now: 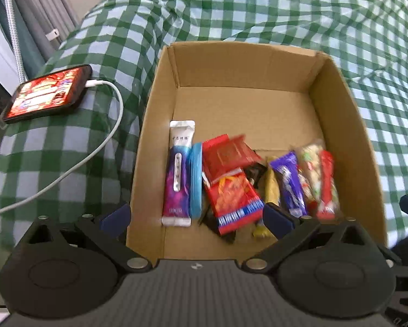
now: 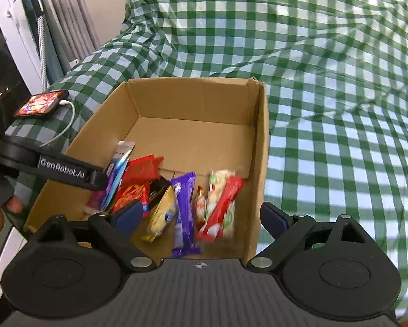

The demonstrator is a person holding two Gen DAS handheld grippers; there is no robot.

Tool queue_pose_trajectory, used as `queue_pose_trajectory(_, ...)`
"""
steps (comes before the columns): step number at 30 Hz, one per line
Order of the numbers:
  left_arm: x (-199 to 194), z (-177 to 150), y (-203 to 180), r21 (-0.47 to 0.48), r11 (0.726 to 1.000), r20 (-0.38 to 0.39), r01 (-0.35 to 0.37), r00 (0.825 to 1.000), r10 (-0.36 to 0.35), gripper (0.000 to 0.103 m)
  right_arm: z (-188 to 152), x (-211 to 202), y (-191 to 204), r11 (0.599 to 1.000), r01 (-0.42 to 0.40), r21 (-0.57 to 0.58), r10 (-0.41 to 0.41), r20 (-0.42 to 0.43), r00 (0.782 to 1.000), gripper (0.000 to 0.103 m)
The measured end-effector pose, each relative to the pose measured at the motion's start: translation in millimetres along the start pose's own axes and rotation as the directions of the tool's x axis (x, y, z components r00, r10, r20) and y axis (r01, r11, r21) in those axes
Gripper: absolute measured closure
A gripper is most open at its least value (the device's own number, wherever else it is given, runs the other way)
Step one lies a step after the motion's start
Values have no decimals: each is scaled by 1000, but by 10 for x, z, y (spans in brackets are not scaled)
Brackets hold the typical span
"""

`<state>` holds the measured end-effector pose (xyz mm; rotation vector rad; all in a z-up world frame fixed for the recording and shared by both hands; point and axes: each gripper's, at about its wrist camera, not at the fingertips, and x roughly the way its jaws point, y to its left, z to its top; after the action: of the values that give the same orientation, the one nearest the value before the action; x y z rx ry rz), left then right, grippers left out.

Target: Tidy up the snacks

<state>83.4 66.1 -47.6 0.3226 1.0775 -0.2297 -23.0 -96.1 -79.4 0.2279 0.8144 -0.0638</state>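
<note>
Both the left gripper [image 1: 195,218] and right gripper [image 2: 201,218] were spread apart, holding nothing. Snacks [image 1: 231,182] lay inside the cardboard box [image 1: 247,65].

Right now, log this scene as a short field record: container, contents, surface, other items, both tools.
container: open cardboard box, no lid on it
contents: snack packets bunched at the box's near end, among them a purple-and-white sachet, a red packet, a purple bar
far end of box: bare cardboard floor
surface: green checked cloth
other items: phone, screen lit, white cable plugged in, left of the box
left tool: open, holding nothing
right tool: open, holding nothing
</note>
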Motion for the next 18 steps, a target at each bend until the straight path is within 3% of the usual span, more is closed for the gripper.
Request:
queue_pose_trajectory(13, -908, -569, -108, 7, 1000, 141, 13, 990, -13, 0, -398, -881, 286, 999, 8, -34, -5, 103, 995, 5)
queue_pose_trajectory(18, -1081, -702, -136, -19, 1000, 142, -14, 990, 17, 0, -489, -1103, 304, 999, 22, -34, -17, 150, 989, 4)
